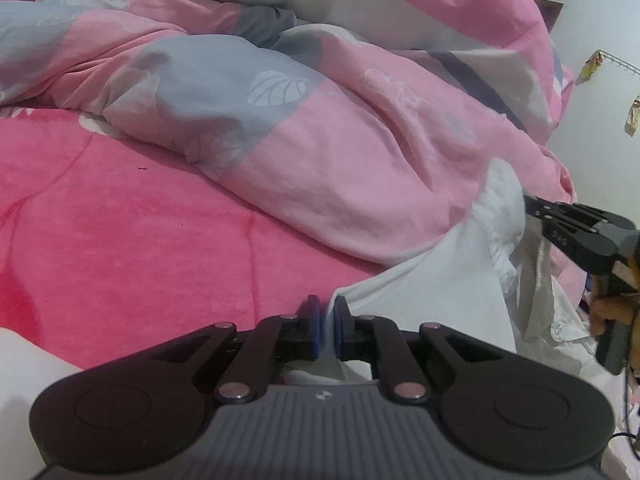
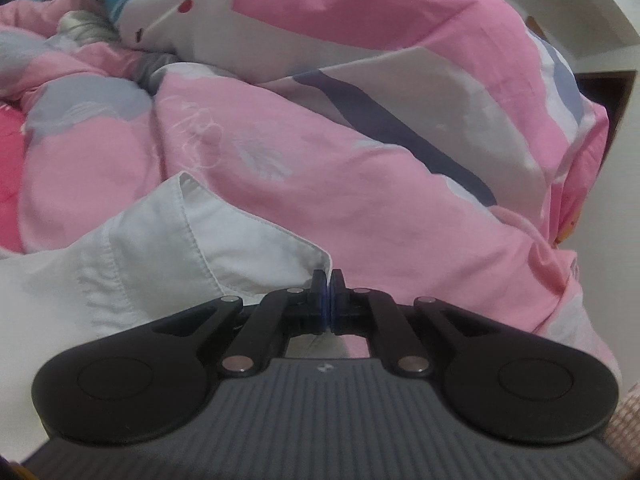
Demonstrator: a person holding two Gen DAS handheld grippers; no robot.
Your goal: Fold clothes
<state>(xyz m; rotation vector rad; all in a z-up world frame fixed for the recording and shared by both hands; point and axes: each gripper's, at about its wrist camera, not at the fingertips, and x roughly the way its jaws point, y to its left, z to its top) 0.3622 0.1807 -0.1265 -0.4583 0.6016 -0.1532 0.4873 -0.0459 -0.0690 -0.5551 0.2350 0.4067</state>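
White cotton sits between my left gripper's [image 1: 327,322] blue pads [image 1: 316,330], which stand narrow with a fold of the shirt [image 1: 420,284] pinched in the gap. My right gripper [image 2: 329,302] is pressed nearly closed on the shirt's collar edge [image 2: 224,240] (the pads all but meet). From the left view that right gripper [image 1: 532,206] grips the gathered cloth farther right, a hand [image 1: 608,312] behind it. The shirt lies on the near right of a bright pink blanket [image 1: 140,248]. Beyond it, a pink-and-grey duvet [image 1: 320,140] heaps up across the far side.
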